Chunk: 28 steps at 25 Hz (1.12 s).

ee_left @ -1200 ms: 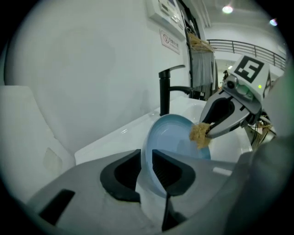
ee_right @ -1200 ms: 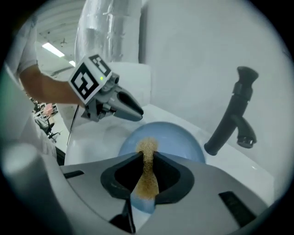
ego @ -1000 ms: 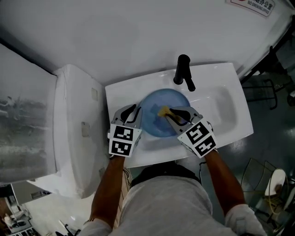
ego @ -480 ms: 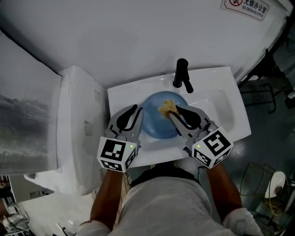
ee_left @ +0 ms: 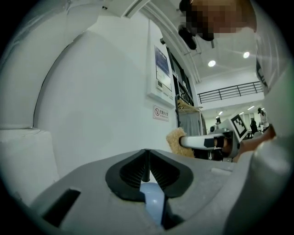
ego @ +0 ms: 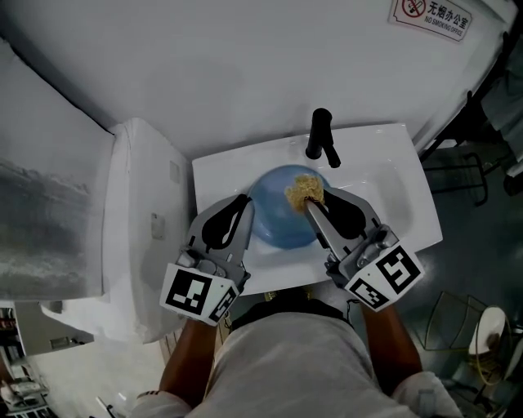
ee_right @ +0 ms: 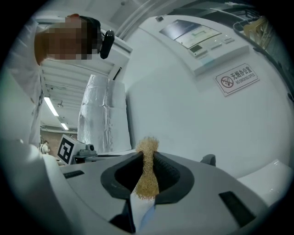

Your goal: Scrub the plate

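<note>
A pale blue plate is held over the white sink, below the black tap. My left gripper is shut on the plate's left rim; a sliver of blue plate shows between its jaws. My right gripper is shut on a tan scrub sponge, which lies against the plate's upper right face. In the right gripper view the sponge is pinched flat between the jaws. From the left gripper view the sponge and the right gripper show off to the right.
The sink basin has a flat ledge at its right end. A white appliance or cabinet stands close on the left. A curved white wall with a no-smoking sign rises behind. Dark metal frames stand at the right.
The sponge has slid up and right across the plate, from near its middle to its upper right. Both grippers' marker cubes have dropped lower in the view.
</note>
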Each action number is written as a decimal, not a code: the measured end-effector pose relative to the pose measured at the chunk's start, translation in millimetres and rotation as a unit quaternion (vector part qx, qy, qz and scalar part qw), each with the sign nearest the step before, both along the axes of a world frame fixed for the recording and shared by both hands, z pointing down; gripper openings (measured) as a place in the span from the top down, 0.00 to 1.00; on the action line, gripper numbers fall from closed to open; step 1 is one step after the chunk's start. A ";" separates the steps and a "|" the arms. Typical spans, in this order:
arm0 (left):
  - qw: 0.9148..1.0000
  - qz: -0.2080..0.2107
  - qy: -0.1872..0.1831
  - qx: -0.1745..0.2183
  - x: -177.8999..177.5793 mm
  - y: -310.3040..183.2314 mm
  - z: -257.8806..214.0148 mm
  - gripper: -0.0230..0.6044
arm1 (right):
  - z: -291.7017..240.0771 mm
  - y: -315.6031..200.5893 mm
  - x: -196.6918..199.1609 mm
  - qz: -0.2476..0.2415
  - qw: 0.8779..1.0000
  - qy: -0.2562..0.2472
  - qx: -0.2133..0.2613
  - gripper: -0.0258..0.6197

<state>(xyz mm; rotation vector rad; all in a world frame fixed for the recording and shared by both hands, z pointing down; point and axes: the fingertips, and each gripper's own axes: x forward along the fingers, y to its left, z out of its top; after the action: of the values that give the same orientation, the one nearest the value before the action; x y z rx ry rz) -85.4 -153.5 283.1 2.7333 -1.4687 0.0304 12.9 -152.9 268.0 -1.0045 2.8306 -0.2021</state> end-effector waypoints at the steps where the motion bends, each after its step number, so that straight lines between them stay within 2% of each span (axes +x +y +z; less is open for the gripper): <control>1: 1.000 0.001 0.006 0.004 0.1 2.0 -3.3 0.90 | -3.7 1.7 1.8 0.002 1.000 -0.008 0.003 0.86; 9: 0.999 -0.003 0.043 0.030 0.6 12.9 -22.7 0.94 | -22.0 14.3 12.8 0.009 0.999 -0.038 0.023 0.87; 19: 0.998 -0.003 0.042 0.046 6.4 20.8 -29.4 0.94 | -19.5 28.8 15.2 0.000 0.999 -0.033 0.030 0.87; 28: 0.998 -0.009 0.039 0.044 7.3 25.3 -27.5 0.94 | -16.7 33.7 12.6 -0.009 0.999 -0.023 0.037 0.87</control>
<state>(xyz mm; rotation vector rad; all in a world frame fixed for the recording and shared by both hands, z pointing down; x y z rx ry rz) -78.1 -128.2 255.6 2.7542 -1.5084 -0.1433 25.5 -119.2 251.3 -0.9463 2.7851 -0.1208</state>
